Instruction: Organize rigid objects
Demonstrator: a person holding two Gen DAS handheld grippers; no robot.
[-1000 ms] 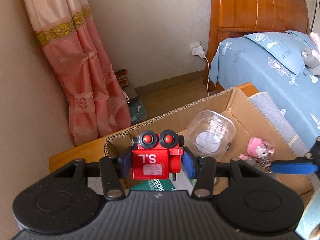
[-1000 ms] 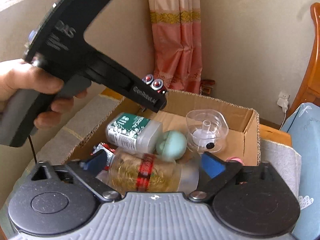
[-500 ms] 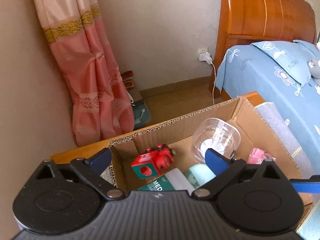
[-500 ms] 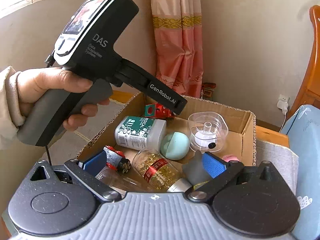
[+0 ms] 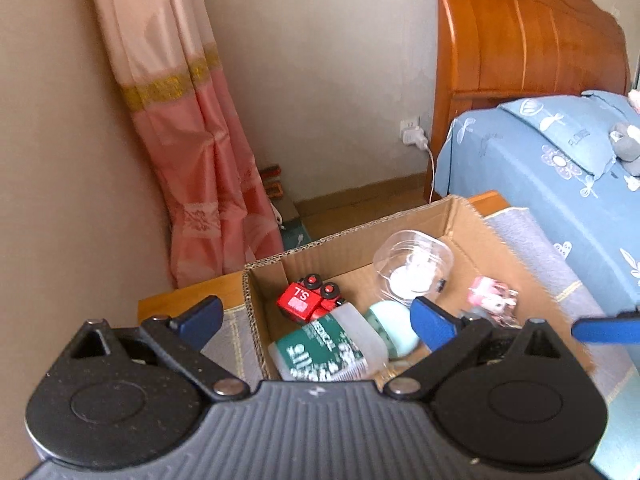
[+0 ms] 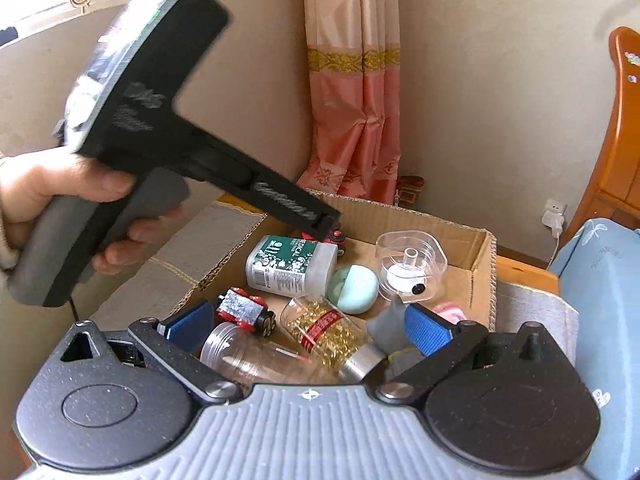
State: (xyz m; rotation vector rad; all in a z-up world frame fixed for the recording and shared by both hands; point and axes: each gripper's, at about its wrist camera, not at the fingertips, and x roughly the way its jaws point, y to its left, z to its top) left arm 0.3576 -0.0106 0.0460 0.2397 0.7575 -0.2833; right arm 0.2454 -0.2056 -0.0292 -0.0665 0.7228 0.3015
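A red toy car [image 5: 306,300] marked "S.L" lies in the far left corner of the cardboard box [image 5: 360,232]. My left gripper [image 5: 316,318] hangs open above the box's near left side, with nothing between its blue pads. Below it lie a green-and-white bottle [image 5: 328,344] and a mint-green egg shape [image 5: 392,328]. In the right wrist view my right gripper [image 6: 308,326] is open over a bottle of golden capsules [image 6: 328,332], a clear jar [image 6: 248,354] and a second small red car [image 6: 246,312], touching none of them.
A clear plastic container [image 6: 410,264] and a pink figure keychain [image 5: 490,296] lie at the box's right. A hand [image 6: 60,184] holds the left tool above the box's left edge. A bed with blue bedding [image 5: 540,168] is on the right, a pink curtain [image 5: 192,160] behind.
The left gripper opened and dropped the red toy car into the box's far corner, then pulled back and up. The right gripper rose away from the capsule bottle.
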